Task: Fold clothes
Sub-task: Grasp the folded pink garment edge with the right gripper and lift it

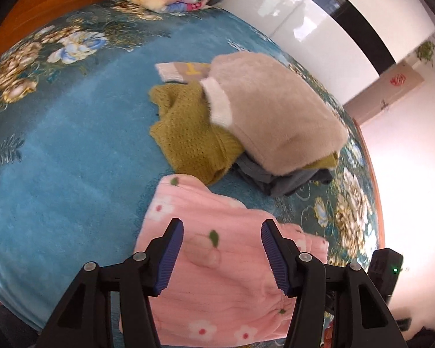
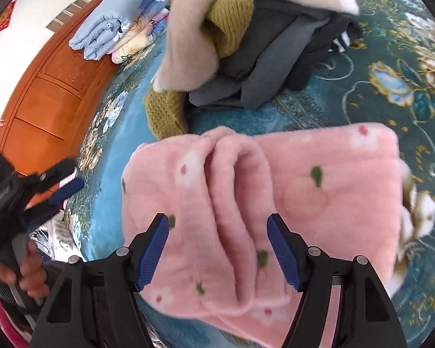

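while the pink fleece garment [image 2: 290, 197] is seen lying on the blue floral bedspread [image 1: 72, 145], doubled over with a rolled ridge running down its middle, both tools are held above it with nothing between their fingers. the right gripper [image 2: 217, 249] is spread wide over the ridge, and the left gripper [image 1: 221, 256] is likewise spread wide over the near part of the same cloth. neither set of pads can be said to touch the fleece.

just beyond the garment a loose heap is found: a beige plush piece [image 1: 275, 116] lying over a mustard knit [image 1: 188, 133] and some grey clothes [image 2: 269, 66]. a folded stack of quilts [image 2: 116, 32] is kept by the wooden headboard [image 2: 49, 98].

whether this fold is being finished or the garment is about to be squared up cannot be settled from how it lies. in either case, good work would be judged to depend on the ridge being flattened rather than trapped, on the edges being matched before any layer is pressed down, and on only the intended layers being pinched, since thick fleece is likely to slip or bunch. the heap beside it should be kept clear of the cloth being handled.
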{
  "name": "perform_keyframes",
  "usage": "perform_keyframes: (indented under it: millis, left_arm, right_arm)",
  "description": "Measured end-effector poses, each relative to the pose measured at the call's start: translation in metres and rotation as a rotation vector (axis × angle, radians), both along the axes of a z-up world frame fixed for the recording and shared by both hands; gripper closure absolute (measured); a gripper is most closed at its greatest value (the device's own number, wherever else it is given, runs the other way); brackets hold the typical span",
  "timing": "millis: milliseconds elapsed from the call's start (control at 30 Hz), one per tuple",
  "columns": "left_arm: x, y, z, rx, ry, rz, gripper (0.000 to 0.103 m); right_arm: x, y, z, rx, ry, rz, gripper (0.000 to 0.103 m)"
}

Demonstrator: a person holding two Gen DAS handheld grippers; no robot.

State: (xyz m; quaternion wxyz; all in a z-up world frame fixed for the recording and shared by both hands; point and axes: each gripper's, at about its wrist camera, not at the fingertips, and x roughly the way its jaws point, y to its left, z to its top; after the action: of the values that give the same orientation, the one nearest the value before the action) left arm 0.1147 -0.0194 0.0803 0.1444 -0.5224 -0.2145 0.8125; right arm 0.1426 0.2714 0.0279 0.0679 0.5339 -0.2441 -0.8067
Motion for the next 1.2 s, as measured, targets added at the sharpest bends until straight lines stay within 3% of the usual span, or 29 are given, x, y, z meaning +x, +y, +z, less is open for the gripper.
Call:
perform_keyframes:
  millis: [167,333,433,600,800,867,1000,1033,1200]
  left_arm:
    - [0.003,-0.036,-0.010,0.068,-0.021,0.116,0.041]
    - [0.005,-0.043,-0.008,0.076,0.001,0.124,0.037]
    - [0.006,-0.039,-0.013,0.096,-0.011,0.103,0.035]
    - [0.001,-0.037,-0.032,0.117,-0.076,0.111,0.034]
    - [0.001,-0.049,-0.043,0.127,-0.102,0.123,0.034]
    - [0.002,-0.056,-0.046,0.143,-0.109,0.144,0.034]
    - [0.004,-0.066,-0.048,0.163,-0.111,0.171,0.034]
    - [0.004,-0.068,-0.048,0.168,-0.110,0.172,0.034]
    - [0.006,-0.073,-0.046,0.198,-0.096,0.171,0.034]
  right_arm:
    - [-0.008,0.011,0.004,-0.009,0.032,-0.012,0.032]
    - [-0.012,0.034,-0.017,-0.167,0.018,0.007,0.018]
    - [-0.019,0.040,-0.036,-0.256,-0.013,0.003,0.018]
    - [-0.026,0.031,-0.044,-0.297,-0.014,0.044,0.016]
    - [-0.029,0.013,-0.043,-0.273,-0.023,0.038,0.016]
    - [-0.029,0.006,-0.040,-0.254,-0.030,0.030,0.021]
    - [-0.026,-0.001,-0.030,-0.194,-0.065,0.004,0.064]
    - [-0.022,0.003,-0.024,-0.196,-0.056,-0.002,0.070]
    - [-0.005,0.021,0.004,-0.209,-0.011,-0.034,0.074]
